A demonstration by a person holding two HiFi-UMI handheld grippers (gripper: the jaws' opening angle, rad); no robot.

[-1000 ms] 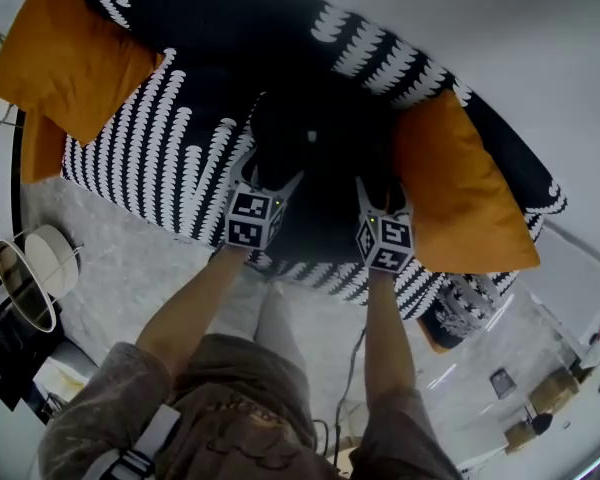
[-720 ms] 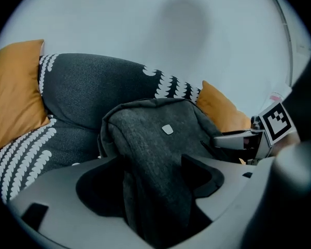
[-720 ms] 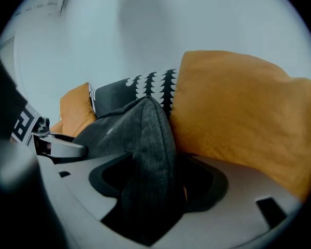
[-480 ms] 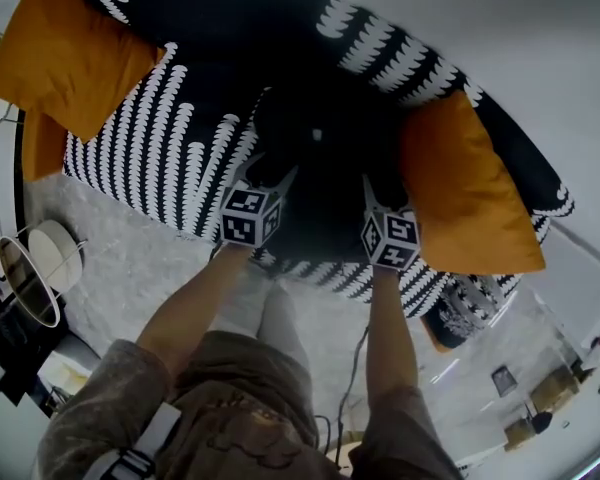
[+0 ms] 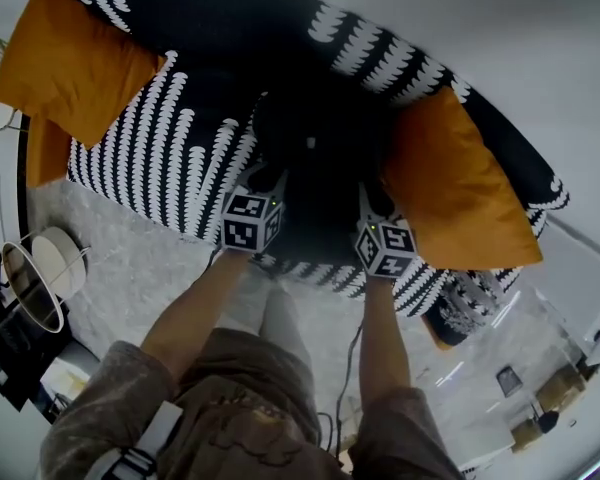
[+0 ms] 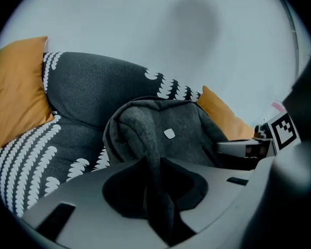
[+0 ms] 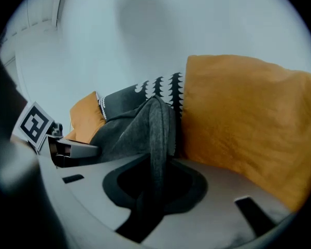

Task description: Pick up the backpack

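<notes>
A dark grey backpack [image 5: 315, 153] stands upright on the sofa seat, against the backrest. My left gripper [image 5: 268, 183] is at its left side. In the left gripper view the jaws [image 6: 158, 191] are closing and pinch the left shoulder strap [image 6: 145, 139], which runs up to the bag [image 6: 184, 134]. My right gripper [image 5: 372, 203] is at the bag's right side. Its jaws [image 7: 153, 191] are also closing, and they squeeze the right shoulder strap [image 7: 159, 131]. The bag [image 7: 122, 134] rests on the seat.
The sofa [image 5: 170, 138] is black with white scalloped stripes. One orange cushion [image 5: 460, 193] presses against the bag's right side, and another orange cushion [image 5: 65, 53] leans at the far left. A round wire-framed stand [image 5: 35, 278] sits on the floor to the left.
Both grippers' jaws have narrowed from wide open onto the backpack's shoulder straps. The hands have hardly shifted, and the bag stays on the seat.
</notes>
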